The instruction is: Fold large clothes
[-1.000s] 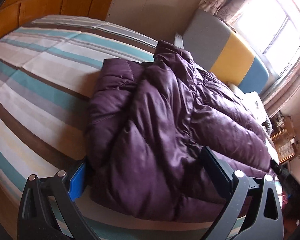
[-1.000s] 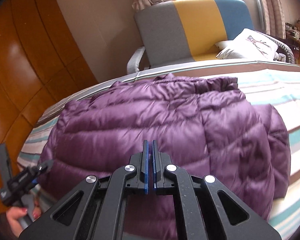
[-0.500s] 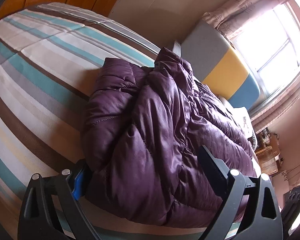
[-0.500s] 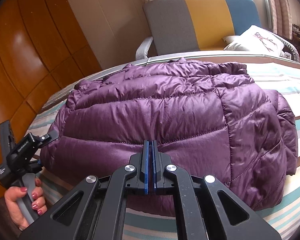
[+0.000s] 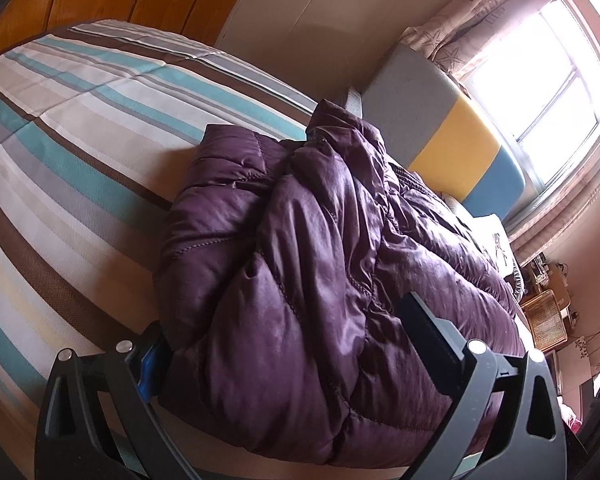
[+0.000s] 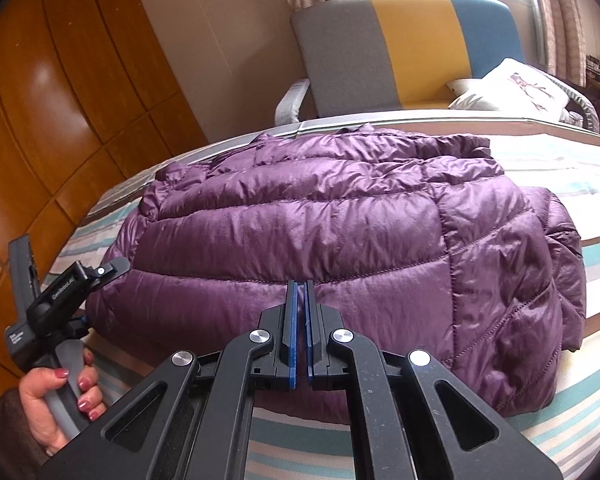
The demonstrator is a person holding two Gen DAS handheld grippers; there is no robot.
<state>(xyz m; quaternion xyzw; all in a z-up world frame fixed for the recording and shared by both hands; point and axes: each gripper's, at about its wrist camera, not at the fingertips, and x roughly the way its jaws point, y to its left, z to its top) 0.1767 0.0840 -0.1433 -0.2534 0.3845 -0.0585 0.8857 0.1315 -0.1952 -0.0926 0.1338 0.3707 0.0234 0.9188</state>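
Now we hold both tools tilted downward toward the bed (image 6: 540, 168), one at each near edge of the purple puffer jacket (image 6: 340, 232). Our left gripper (image 5: 284, 344) stands with its jaws spread wide, straddling the near end of the folded bundle; the padding bulges between the fingers, though we cannot tell whether the pads actually press on it. In the right wrist view, a hand (image 6: 60, 396) with painted nails grips that tool's grey handle at the jacket's left corner. Our right gripper (image 6: 300, 304) has its two blue pads drawn together with only a sliver between them, gripping nothing; its tips sit at the jacket's near hem, and whether they touch the fabric is unclear.

The jacket is glossy, quilted in horizontal channels, puffed and creased, folded into a thick rectangular bundle with a sleeve tucked along its right side. It lies on the striped bedspread near the bed's edge. Seen from the right wrist, its long axis runs left to right across the bed, parallel to the near edge; the grey, yellow and blue chair (image 6: 400, 48) stands beyond it.
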